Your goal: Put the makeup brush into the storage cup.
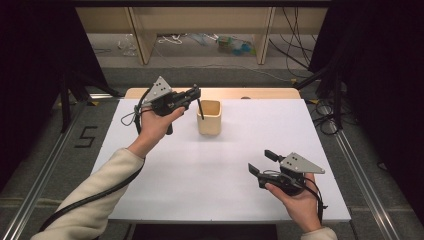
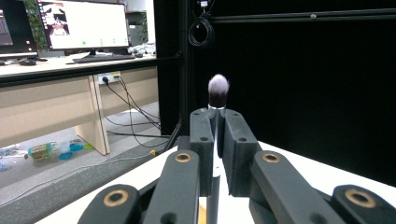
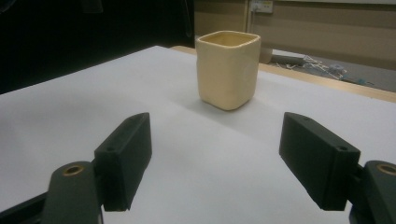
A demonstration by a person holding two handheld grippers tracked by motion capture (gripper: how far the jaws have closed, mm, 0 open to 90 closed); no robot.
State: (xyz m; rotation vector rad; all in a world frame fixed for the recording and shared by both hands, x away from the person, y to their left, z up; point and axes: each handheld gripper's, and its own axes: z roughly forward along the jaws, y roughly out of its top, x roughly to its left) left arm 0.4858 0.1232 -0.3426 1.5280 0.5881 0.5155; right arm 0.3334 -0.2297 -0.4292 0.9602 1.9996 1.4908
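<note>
The left gripper (image 1: 196, 93) was held above the far left of the white table (image 1: 215, 165), its jaws pinched tight on a makeup brush (image 2: 217, 93). In the left gripper view the pale, fluffy bristle head was seen standing up past the closed jaws, while most of the handle was hidden between them. From the high view the dark handle (image 1: 200, 109) was seen angling down at the rim of the cream square cup (image 1: 209, 117); whether its tip was touching the cup could not be made out. The right gripper (image 1: 264, 162) was held low over the near right of the table, well apart from the cup, jaws spread wide and nothing between them. The right gripper view was filled partly by the cup (image 3: 228, 69), its inside hidden by the near wall.
</note>
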